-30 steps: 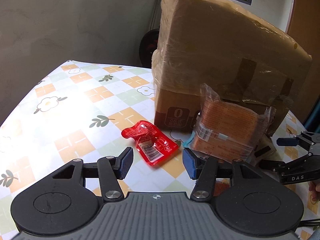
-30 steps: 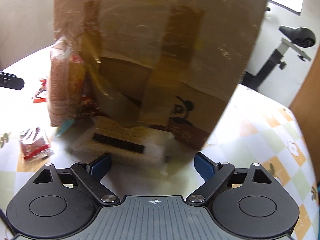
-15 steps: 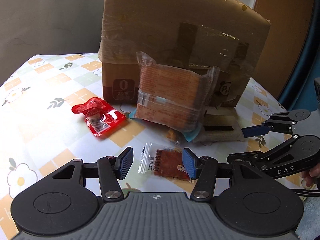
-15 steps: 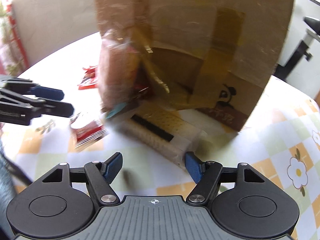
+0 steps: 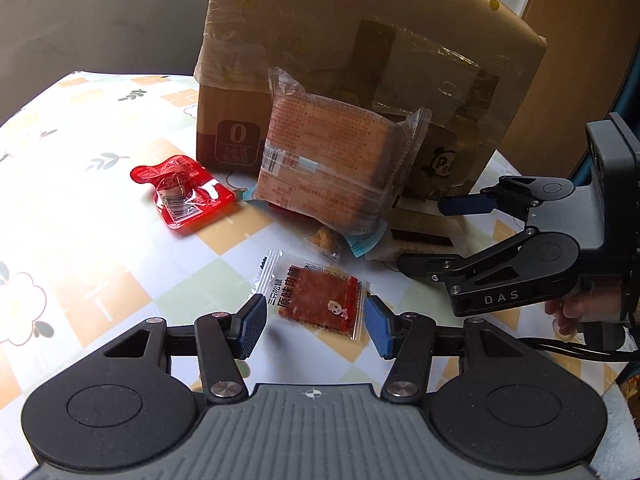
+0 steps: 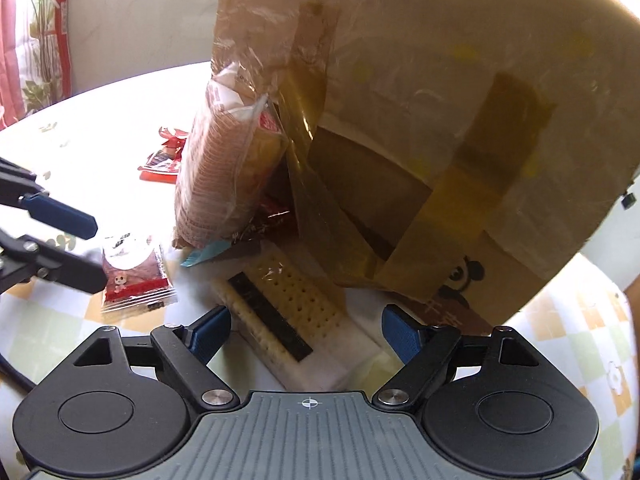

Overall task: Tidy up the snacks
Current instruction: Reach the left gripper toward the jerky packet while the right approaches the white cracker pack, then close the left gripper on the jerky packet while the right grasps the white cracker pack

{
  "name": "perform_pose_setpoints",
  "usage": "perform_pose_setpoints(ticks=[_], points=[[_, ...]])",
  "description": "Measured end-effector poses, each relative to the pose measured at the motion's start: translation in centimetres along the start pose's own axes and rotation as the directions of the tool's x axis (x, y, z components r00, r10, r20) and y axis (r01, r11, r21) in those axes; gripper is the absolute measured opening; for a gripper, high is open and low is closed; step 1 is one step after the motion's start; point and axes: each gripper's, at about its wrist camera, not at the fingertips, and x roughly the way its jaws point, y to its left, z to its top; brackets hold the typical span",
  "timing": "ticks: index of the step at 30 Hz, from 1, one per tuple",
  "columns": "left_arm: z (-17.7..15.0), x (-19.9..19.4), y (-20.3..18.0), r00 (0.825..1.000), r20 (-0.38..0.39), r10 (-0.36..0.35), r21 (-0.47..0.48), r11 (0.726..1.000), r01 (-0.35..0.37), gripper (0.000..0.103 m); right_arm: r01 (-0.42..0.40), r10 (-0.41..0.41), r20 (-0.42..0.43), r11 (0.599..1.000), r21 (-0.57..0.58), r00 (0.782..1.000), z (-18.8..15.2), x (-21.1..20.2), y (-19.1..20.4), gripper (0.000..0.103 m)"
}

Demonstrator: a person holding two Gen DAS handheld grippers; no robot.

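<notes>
Left hand-held gripper [image 5: 316, 326] | jaws apart | jerky packet [image 5: 320, 294] between fingertips

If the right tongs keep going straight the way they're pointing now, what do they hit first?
Most likely the cracker pack lying flat on the table between the open right tongs. Just behind it stands the taped cardboard box, though depth is hard to judge in this fisheye view.

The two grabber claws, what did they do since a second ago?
The left gripper swung right from the red pouch and came down to straddle the jerky packet. The right gripper lined up over the cracker pack. Both stayed open, holding nothing. The snacks and the cardboard box stayed put.
</notes>
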Motion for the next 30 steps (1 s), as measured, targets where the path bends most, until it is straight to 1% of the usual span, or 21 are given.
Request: perform_pose_setpoints(ticks=[4,7,9,12,14,16,19,21,23,25,28,30], points=[[-0.3,0.0,-0.1,1.0,-0.016,0.005,-0.019,1.0,-0.005,0.056,-0.022,0.02,0.024,0.995,0.099,1.0,-1.1,-0.3,-1.0,0.08],[-0.6,-0.2,-0.3,1.0,-0.025,0.003,-0.039,0.999,-0.004,0.055,-0.004,-0.001,0.037,0.993,0.121,0.999,-2.0,-1.1,-1.2,0.074],[-0.7,-0.4,-0.5,1.0,-0.027,-0.006,-0.043,0.999,0.005,0.056,0.019,-0.025,0.041,0.99,0.141,0.999,-2.5,-1.5,-1.3,0.067],[-0.6,-0.2,-0.6,1.0,-0.025,0.003,-0.039,0.999,-0.004,0.056,0.035,-0.046,0.053,0.982,0.185,0.998,-3.3,-2.1,-1.5,0.061],[-0.4,0.1,-0.9,0.999,-0.023,0.024,-0.027,0.999,-0.025,0.055,0.035,-0.05,0.06,0.974,0.223,0.997,-3.6,-2.4,-1.6,0.059],[-0.2,0.4,-1.1,0.998,-0.02,0.057,-0.008,0.998,-0.057,0.051,0.034,-0.052,0.067,0.969,0.245,0.996,-4.0,-2.7,-1.8,0.058],[0.2,0.9,-1.1,0.995,-0.015,0.096,-0.001,0.995,-0.096,0.039,0.032,-0.054,0.078,0.964,0.263,0.995,-4.5,-2.9,-2.0,0.057],[0.5,1.1,-1.1,0.991,-0.015,0.131,0.013,0.991,-0.131,0.024,0.025,-0.05,0.084,0.961,0.277,0.995,-4.9,-3.0,-2.2,0.057],[0.6,1.2,-0.8,0.99,-0.013,0.141,0.011,0.99,-0.141,0.02,0.021,-0.048,0.087,0.958,0.287,0.995,-5.1,-3.0,-2.3,0.057],[0.8,1.4,-0.6,0.987,-0.011,0.161,0.017,0.987,-0.161,0.019,0.018,-0.044,0.084,0.956,0.294,0.996,-5.1,-2.7,-2.3,0.057],[1.4,1.5,0.2,0.977,-0.001,0.215,0.011,0.976,-0.215,0.019,0.015,-0.043,0.087,0.954,0.298,0.995,-5.0,-2.5,-2.3,0.057],[1.9,1.7,1.2,0.963,0.0,0.268,-0.012,0.963,-0.268,0.019,0.013,-0.042,0.089,0.954,0.301,0.995,-5.1,-2.7,-2.3,0.057]])
